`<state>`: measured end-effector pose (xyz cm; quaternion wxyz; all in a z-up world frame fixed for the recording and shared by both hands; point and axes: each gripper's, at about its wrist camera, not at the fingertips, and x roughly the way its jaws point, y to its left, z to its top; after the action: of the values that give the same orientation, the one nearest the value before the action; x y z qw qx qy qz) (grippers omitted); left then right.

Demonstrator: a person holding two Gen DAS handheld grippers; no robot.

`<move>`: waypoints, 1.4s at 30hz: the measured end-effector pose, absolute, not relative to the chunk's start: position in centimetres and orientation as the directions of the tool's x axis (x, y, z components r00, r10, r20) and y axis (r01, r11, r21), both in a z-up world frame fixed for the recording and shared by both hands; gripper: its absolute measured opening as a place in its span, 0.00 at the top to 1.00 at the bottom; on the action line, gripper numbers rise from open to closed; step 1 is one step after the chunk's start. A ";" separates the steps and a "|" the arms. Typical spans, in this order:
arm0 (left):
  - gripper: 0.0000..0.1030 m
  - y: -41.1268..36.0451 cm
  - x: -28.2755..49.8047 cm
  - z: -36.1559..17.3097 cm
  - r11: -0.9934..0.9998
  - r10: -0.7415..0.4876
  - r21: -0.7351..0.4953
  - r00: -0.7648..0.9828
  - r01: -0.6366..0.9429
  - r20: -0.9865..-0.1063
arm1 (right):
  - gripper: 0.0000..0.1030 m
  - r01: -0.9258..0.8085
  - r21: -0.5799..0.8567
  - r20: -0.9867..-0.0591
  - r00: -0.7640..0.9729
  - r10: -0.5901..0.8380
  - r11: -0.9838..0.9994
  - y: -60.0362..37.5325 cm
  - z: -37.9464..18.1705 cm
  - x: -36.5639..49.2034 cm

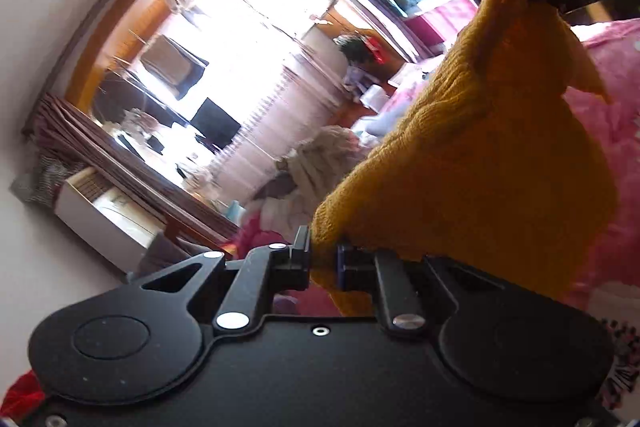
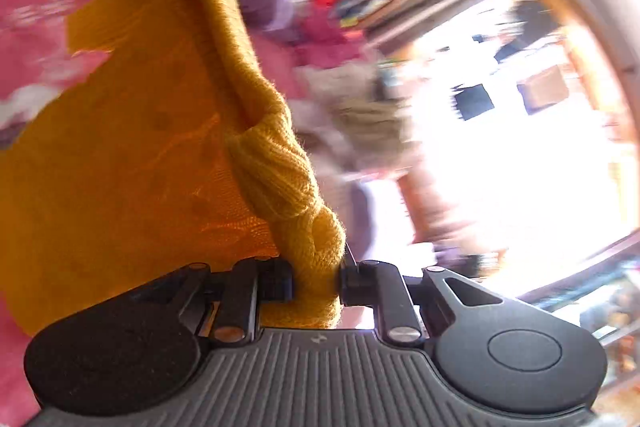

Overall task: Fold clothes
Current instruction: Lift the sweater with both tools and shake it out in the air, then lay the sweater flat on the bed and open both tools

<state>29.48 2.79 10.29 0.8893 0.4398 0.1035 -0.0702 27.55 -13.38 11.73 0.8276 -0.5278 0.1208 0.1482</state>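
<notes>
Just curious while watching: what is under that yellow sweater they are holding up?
A pink blanket shows below the sweater, held by the left gripper and right gripper. Whatever lies directly beneath stays hidden.

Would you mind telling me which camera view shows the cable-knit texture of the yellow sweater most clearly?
The right wrist view: the yellow sweater bunches just ahead of the right gripper, which is clamped on it, so the ribbed and cabled stitches are sharp. The left wrist view shows it as a broad, darker drape stretched from the left gripper upward, with only faint knit lines.
</notes>
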 end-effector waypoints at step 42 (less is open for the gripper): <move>0.81 0.6 7.4 -20.3 0.371 -0.001 0.751 0.808 0.547 -0.589 | 0.78 -0.598 -0.800 -0.591 0.800 0.104 0.045 -14.3 -22.0 5.2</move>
<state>7.35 0.64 -20.29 0.7874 0.5332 0.2561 -0.1739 5.21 -14.27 -22.00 0.6970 -0.6435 0.1918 0.2516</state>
